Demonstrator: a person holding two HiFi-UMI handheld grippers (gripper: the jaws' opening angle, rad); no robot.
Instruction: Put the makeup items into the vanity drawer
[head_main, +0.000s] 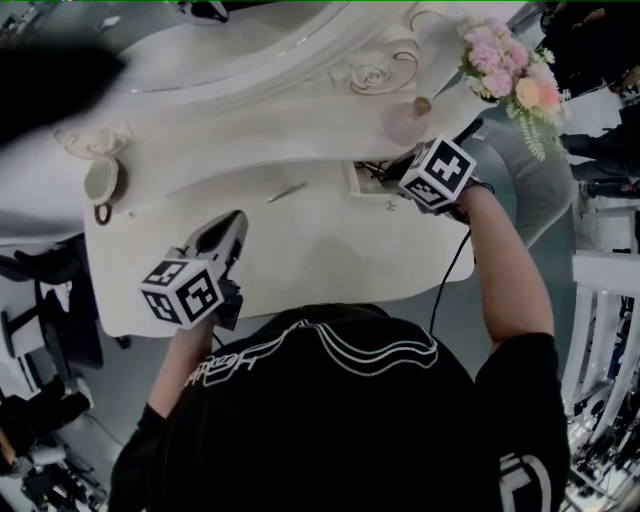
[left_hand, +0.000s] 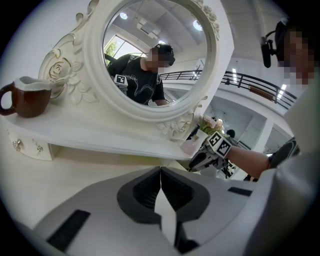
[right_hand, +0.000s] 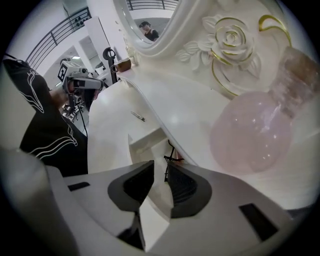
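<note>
The white vanity's small drawer (right_hand: 146, 141) stands open under the shelf, and it also shows in the head view as the drawer (head_main: 358, 182). My right gripper (right_hand: 160, 172) hovers right over it, the jaws a narrow gap apart with nothing pressed between the pads. Thin dark makeup items (right_hand: 173, 158) lie in the drawer just beyond the tips. A slim makeup pencil (head_main: 287, 192) lies on the tabletop left of the drawer. My left gripper (head_main: 235, 222) hangs over the front left of the table, shut and empty, well short of the pencil.
A round pink bottle (right_hand: 250, 132) stands on the shelf directly above the drawer, close to my right gripper. A brown-and-white cup (left_hand: 27, 95) sits at the shelf's left end. Pink flowers (head_main: 510, 70) are at the far right. The oval mirror (left_hand: 155, 55) rises behind the shelf.
</note>
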